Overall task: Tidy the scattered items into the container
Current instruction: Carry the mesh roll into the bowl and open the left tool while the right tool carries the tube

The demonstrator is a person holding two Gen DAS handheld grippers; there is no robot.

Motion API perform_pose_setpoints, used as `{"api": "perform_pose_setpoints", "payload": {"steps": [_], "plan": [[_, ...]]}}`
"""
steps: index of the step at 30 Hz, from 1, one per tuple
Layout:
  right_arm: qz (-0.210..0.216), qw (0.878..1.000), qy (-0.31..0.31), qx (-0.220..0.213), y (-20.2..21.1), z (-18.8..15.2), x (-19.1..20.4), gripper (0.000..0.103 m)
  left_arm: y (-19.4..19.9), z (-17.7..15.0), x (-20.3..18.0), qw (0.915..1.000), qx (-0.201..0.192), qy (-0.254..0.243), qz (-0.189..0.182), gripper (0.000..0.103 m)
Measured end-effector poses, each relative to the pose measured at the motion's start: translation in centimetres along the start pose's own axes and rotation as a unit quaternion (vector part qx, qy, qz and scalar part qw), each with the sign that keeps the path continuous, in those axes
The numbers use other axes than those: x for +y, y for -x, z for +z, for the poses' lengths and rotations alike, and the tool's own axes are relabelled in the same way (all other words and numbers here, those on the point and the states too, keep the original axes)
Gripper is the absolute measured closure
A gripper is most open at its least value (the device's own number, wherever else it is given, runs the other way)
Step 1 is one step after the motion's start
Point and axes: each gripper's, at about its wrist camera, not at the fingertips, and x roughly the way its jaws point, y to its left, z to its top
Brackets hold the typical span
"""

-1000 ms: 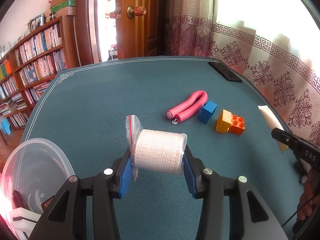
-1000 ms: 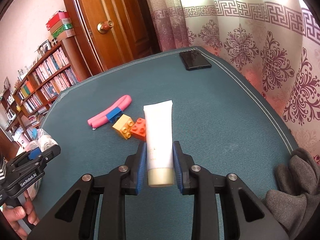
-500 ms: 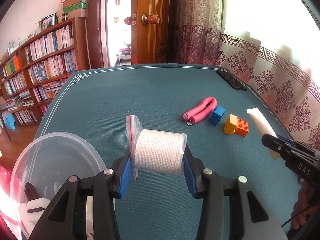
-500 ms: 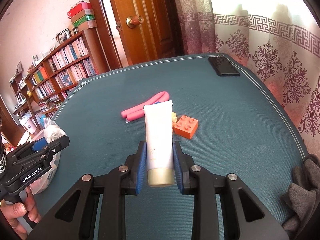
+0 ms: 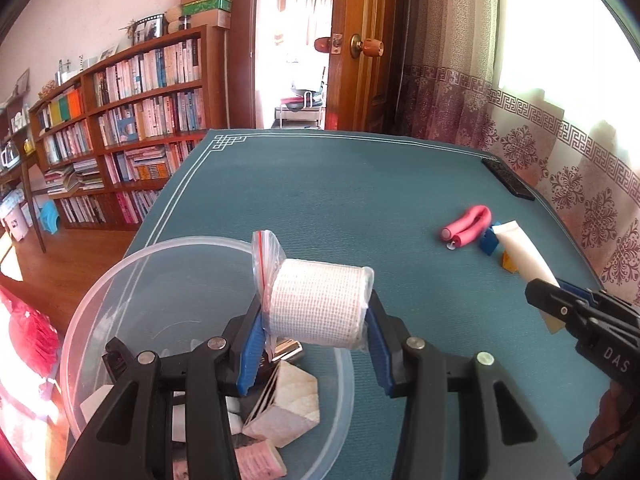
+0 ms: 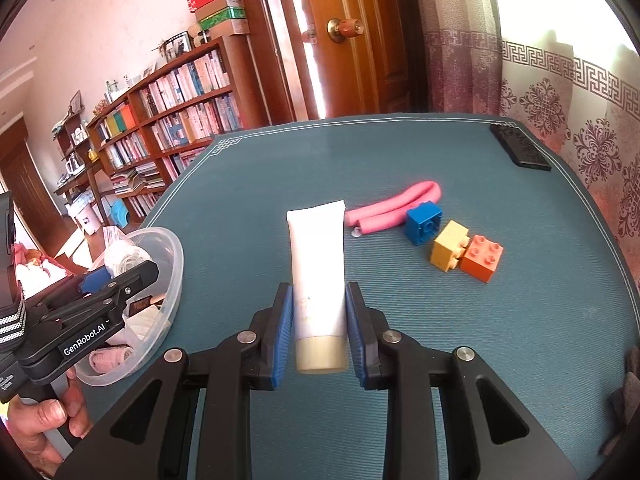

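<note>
While clamped end to end between the blue pads of the left gripper [image 5: 316, 320], the gauze roll [image 5: 318, 306] hangs above the clear plastic bowl [image 5: 120, 276] at the table's near left edge. Roll: white, open-weave, cylindrical, sealed in a clear zip bag with a red strip. Bowl contents: a pale wooden block [image 5: 286, 404] and a pink card [image 5: 260, 458]. Right gripper [image 6: 318, 328] clenched on a white tube [image 6: 318, 264], beige cap nearest the camera, held over the teal table [image 6: 440, 360]. Loose on the table, far right: pink foam curler [image 6: 394, 210], blue brick [image 6: 423, 223], yellow brick [image 6: 449, 245] touching orange brick [image 6: 481, 257].
</note>
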Motion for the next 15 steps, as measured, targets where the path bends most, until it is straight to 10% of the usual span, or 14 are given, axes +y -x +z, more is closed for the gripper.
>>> {"api": "perform_pose_setpoints", "payload": {"steps": [15], "plan": [[0.074,0.995,0.055,0.026,-2.5,0.0,8.9,0.075,0.2,-1.3,6.2,0.9978,0.005,0.043,0.051,0.052]]}}
